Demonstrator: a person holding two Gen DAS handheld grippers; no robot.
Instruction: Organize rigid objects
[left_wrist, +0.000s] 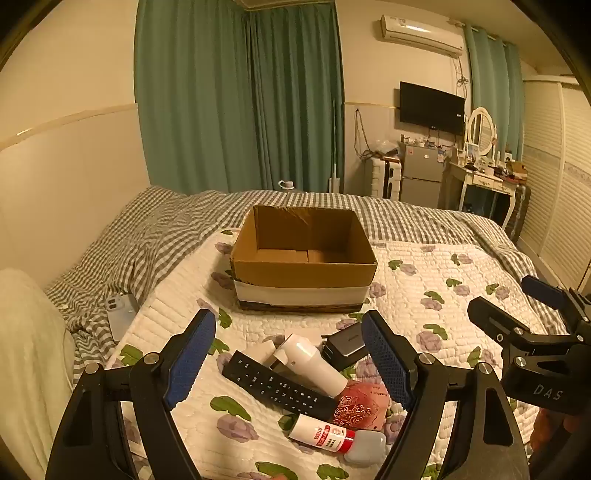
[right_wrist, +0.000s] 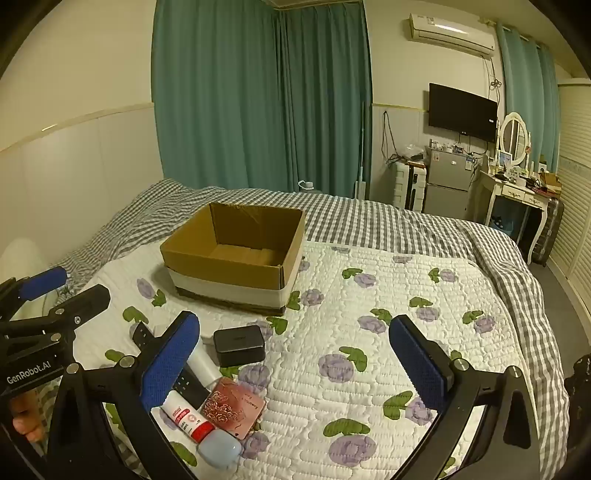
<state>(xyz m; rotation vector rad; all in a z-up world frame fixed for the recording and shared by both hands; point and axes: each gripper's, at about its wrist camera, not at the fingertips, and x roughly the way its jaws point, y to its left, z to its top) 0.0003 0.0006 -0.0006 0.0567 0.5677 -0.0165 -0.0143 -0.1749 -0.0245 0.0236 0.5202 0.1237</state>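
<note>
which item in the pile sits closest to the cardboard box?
The black case, a dark rounded box at the pile's far edge, nearest the cardboard box. The remote, white cylinder, pink card and red-labelled tube lie nearer the grippers.

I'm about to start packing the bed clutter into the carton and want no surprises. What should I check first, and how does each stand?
1. Cardboard box open on top, visible floor bare: ok.
2. Left gripper open, holding nothing: ok.
3. Right gripper open, holding nothing: ok.
4. Black remote free to lift: not ok, the white cylinder lies across it.
5. Red-and-white tube unobstructed: ok.
6. Black case lid latched: cannot tell.
</note>
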